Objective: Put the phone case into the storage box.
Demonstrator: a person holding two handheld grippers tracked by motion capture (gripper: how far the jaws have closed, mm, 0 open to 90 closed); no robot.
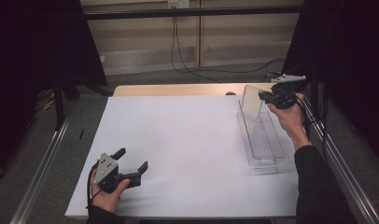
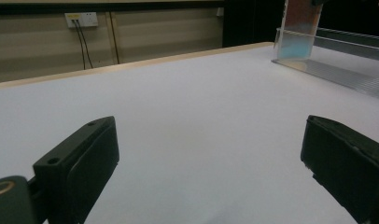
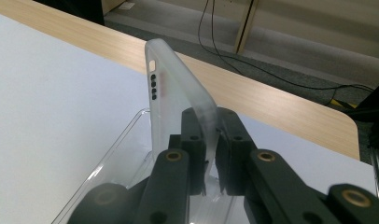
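Observation:
A frosted clear phone case (image 1: 252,100) stands on edge, upright, over the far end of a long clear plastic tray (image 1: 262,164) at the right of the table. My right gripper (image 1: 262,96) is shut on the case's right edge. In the right gripper view the two black jaws (image 3: 207,116) pinch the case (image 3: 178,88) with the tray (image 3: 117,154) below it. Whether the case touches the tray floor I cannot tell. My left gripper (image 1: 131,159) rests at the near left of the white sheet, open and holding nothing (image 2: 211,154). From there the case (image 2: 297,28) and tray (image 2: 346,74) appear far off at the right.
A white sheet (image 1: 178,140) covers the wooden table (image 1: 178,89). Metal rails run along the left (image 1: 38,172) and right (image 1: 337,158) sides. Black cables (image 1: 187,65) lie on the floor beyond the table. Dark curtains hang at both sides.

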